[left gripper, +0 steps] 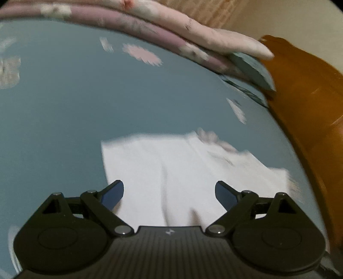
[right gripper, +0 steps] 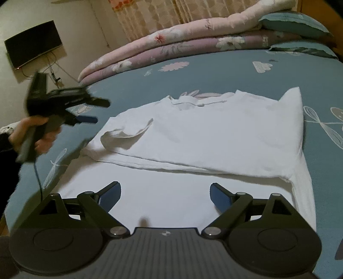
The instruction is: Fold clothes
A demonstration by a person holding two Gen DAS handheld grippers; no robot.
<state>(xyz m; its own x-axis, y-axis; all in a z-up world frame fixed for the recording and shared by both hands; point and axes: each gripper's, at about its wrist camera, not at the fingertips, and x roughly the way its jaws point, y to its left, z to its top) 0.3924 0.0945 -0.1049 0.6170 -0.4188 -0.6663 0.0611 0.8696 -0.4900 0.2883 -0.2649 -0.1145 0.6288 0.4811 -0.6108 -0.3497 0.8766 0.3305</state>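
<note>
We see the right gripper (right gripper: 165, 193) low in its frame, jaws spread wide, nothing between them. At left of that frame, a hand (right gripper: 35, 134) grips the left gripper (left gripper: 169, 193), jaws apart too.

A home bedroom: a bed with a blue flower-print sheet (right gripper: 214, 70) fills the frame, folded floral quilts (right gripper: 171, 45) along its far edge, patterned curtains (right gripper: 154, 15) at the top, a wall-mounted television (right gripper: 33, 44) upper left.

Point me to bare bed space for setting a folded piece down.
Free: blue sheet between white shirt and stacked quilts; also right of shirt. Crowded: left side, where left gripper hovers by the folded sleeve.
</note>
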